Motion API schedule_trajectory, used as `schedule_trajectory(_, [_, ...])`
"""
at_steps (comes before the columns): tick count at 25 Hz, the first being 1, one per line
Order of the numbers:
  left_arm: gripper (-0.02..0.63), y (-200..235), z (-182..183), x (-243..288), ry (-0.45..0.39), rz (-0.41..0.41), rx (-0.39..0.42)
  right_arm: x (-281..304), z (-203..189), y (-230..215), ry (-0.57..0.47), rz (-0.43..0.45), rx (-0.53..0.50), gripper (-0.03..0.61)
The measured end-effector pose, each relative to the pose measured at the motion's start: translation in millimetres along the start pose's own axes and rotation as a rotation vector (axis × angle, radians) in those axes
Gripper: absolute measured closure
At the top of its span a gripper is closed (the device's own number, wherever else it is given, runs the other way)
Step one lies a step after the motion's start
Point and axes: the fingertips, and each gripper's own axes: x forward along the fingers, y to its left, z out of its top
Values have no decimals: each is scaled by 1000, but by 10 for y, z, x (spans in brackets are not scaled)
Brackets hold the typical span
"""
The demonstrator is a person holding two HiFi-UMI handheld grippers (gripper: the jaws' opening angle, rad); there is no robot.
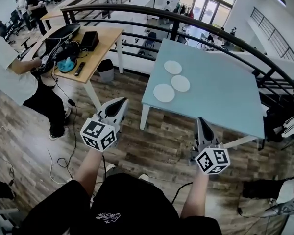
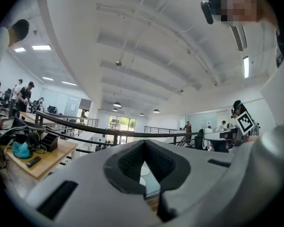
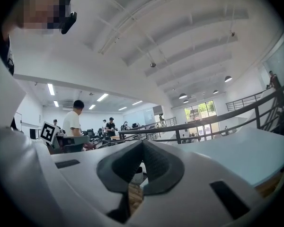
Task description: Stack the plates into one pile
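Left gripper (image 1: 119,103) and right gripper (image 1: 200,123), both closed empty, hover before three seemingly separate white plates (image 1: 180,83) on a blue table (image 1: 220,99).

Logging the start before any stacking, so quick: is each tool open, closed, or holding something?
The left tool: closed, holding nothing.
The right tool: closed, holding nothing.

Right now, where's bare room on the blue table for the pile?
Crowded: three plates sit close together at the left end of the blue table. Bare: everything from them across to its right edge and down to its near edge. The wooden desk further left is cluttered.
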Motion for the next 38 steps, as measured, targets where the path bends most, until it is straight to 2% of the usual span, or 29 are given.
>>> schedule_trajectory(9, [606, -153, -82, -83, 52, 72, 36, 4, -57, -90, 11, 88, 30, 572])
schedule_trajectory(20, [606, -29, -145, 264, 58, 74, 35, 252, -101, -289, 12, 82, 43, 574])
schedule_trajectory(27, [606, 301, -333, 935, 68, 23, -3, 820, -232, -587, 38, 45, 26, 572])
schedule_trajectory(38, [606, 1001, -455, 2469, 131, -108, -47, 2183, -339, -1309, 117, -46, 44, 573])
